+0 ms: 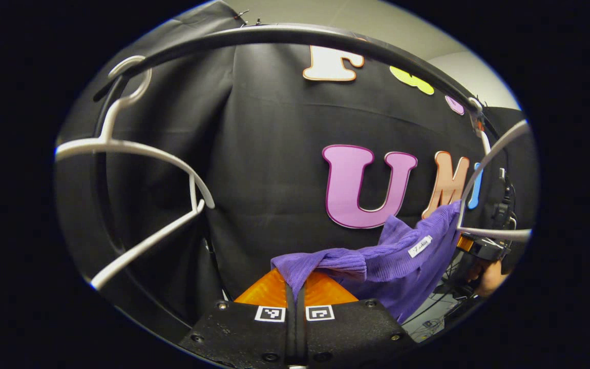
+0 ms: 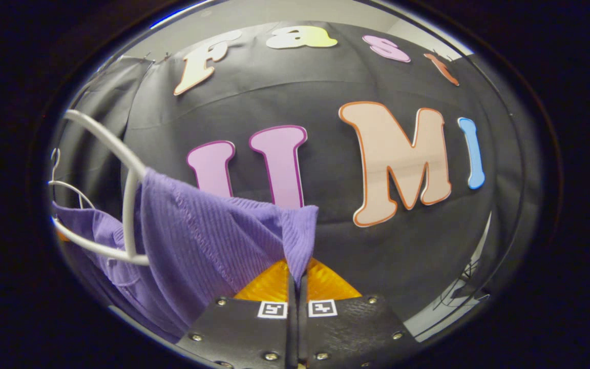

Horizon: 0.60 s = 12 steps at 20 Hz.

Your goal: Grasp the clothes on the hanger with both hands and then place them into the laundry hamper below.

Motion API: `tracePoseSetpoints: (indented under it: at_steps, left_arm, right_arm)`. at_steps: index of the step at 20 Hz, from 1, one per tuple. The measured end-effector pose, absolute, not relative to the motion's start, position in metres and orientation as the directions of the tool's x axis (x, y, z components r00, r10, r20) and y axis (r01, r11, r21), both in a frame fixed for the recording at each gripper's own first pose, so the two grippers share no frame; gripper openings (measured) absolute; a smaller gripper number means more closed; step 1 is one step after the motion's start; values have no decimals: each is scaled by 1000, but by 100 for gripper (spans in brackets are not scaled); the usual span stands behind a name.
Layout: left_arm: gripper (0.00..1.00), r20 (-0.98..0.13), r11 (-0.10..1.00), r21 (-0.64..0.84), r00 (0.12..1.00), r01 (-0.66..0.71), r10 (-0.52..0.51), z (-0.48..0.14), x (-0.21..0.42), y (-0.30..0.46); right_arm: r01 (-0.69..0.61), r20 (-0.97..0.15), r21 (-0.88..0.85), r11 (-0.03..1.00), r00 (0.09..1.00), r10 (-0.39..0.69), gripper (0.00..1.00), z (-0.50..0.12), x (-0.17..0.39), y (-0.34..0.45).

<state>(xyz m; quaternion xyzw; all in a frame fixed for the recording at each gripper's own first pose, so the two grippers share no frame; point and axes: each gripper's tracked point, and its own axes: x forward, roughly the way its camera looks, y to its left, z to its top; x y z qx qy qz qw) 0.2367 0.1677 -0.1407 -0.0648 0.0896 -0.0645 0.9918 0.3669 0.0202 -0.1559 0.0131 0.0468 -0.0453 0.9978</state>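
Purple garment (image 1: 392, 261): my left claw (image 1: 295, 287) clamped one edge, my right claw (image 2: 295, 279) clamped another; cloth stretched between them, near white hangers (image 1: 136, 154).

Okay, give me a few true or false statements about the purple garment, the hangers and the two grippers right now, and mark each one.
1. The left gripper is shut on the purple garment. True.
2. The right gripper is open and clear of the cloth. False: its fingers are closed on a fold of the garment.
3. The white hanger near the left gripper carries a shirt. False: it hangs bare.
4. The garment stretches between the two grippers. True.
5. A white hanger sits against the garment in the right gripper view. True.
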Motion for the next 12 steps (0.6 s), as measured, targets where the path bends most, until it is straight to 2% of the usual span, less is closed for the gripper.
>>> tracePoseSetpoints:
  at_steps: [4, 5, 10, 12]
  left_arm:
    - [0, -202, 971, -188, 962, 148, -185, -181, 229, 155]
    - [0, -213, 967, -213, 960, 137, -183, -189, 227, 150]
    - [1, -226, 957, -276, 962, 85, -151, -202, 207, 125]
    - [1, -250, 947, -315, 958, 59, -142, -216, 199, 112]
  right_arm:
    - [128, -175, 1, 992, 977, -126, 1, -194, 358, 5]
    - [134, -209, 17, 991, 970, -127, 1, -203, 354, 0]
    - [110, -230, -24, 994, 967, -113, 1, -207, 324, -15]
    - [98, -288, -30, 995, 952, -103, 1, -226, 321, -27]
